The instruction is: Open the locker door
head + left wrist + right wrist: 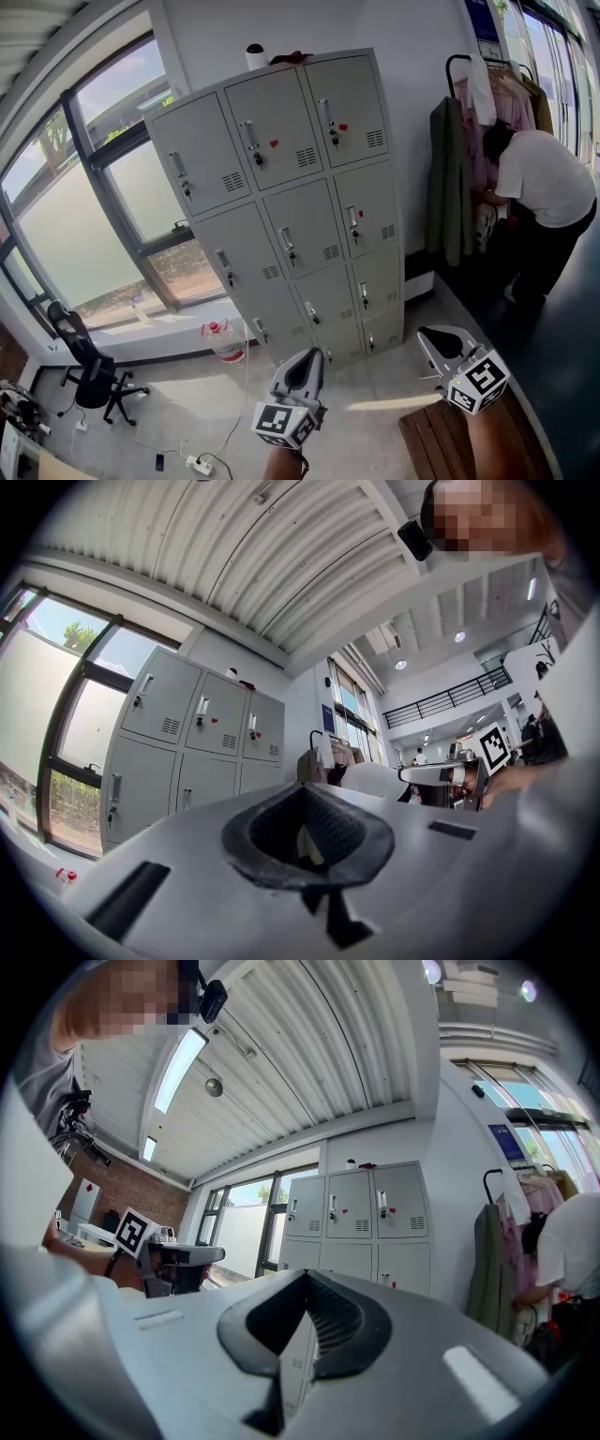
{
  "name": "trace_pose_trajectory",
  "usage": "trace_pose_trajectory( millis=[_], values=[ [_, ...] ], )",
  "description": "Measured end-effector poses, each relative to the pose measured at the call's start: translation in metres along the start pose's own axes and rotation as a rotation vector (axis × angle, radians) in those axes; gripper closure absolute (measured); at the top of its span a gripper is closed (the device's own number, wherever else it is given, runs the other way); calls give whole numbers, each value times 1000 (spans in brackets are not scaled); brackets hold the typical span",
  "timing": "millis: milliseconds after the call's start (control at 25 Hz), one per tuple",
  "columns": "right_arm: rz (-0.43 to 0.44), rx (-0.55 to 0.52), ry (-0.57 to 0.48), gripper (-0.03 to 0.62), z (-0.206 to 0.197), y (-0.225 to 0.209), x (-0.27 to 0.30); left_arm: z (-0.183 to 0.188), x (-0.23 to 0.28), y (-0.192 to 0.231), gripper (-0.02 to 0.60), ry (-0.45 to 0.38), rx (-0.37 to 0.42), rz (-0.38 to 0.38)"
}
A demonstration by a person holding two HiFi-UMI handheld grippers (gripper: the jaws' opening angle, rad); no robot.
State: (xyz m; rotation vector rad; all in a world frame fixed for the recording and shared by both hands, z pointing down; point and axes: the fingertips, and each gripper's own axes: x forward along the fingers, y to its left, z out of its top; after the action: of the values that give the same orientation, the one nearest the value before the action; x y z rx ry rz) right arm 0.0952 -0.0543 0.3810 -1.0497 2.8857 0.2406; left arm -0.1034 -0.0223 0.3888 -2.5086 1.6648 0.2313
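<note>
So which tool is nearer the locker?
Left. The left tool points at the locker's bottom row from in front; the right tool hangs off past its right edge.

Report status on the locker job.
Left gripper, right gripper: shut, empty, held low. Grey metal locker bank ahead, all doors closed. Person in white shirt at clothes rack beside it.

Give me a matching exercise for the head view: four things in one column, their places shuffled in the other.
1 grey metal locker cabinet
2 black wheeled office chair
3 person in white shirt
4 brown slatted wooden bench

A bottom right
B lower left, below the window
C centre, against the wall
D right, bent at the clothes rack

Pairs: 1-C, 2-B, 3-D, 4-A
</note>
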Motion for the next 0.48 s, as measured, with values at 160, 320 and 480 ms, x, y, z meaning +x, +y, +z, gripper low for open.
trace_pose_trajectory(
  millis=[160,320,480],
  values=[
    [6,11,4,600,-8,-20,20,-11,24,12,575,16,-7,3],
    [8,15,13,600,-14,-40,51,-16,52,36,575,19,-14,9],
    [-6,19,9,600,-25,-60,89,-28,80,64,575,23,-10,-9]
  ],
)
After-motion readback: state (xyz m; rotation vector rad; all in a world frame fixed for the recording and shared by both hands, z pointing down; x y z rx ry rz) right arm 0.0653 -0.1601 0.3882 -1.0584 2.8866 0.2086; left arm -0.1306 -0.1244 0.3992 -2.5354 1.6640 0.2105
